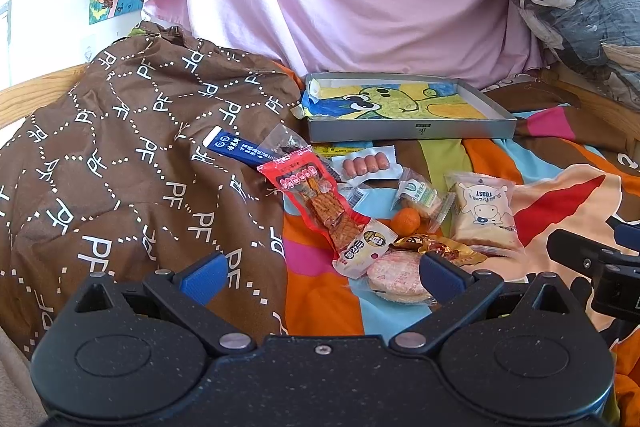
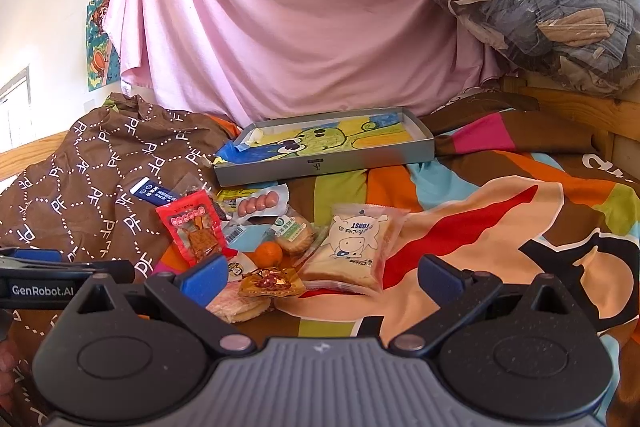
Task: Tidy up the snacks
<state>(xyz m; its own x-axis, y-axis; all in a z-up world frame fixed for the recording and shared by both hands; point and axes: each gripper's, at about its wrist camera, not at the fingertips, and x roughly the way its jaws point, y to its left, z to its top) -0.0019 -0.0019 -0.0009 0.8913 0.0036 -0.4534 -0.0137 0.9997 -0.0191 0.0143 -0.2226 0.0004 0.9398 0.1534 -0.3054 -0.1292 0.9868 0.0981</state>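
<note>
Both the left tongs (image 1: 320, 273) and the right tongs (image 2: 320, 277) are being held spread, gripping nothing, above the striped bedspread (image 2: 500, 195). The snacks (image 1: 384, 211) are lying heaped just before the grey tray (image 1: 408, 131). Only the right view is showing the left tool's "GenRobot.AI" label (image 2: 42, 290); the round rice cracker (image 1: 394, 277) is being shown unobstructed only in the left view.

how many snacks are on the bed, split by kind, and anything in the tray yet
Wrapped packets: 8 – toast pack, red spicy strips, sausages, green-label biscuit, blue stick pack, white-yellow pack, gold pack, round cracker pack
Fruit: 1 – mandarin
Total: 9
The tray holds no snacks.
</note>
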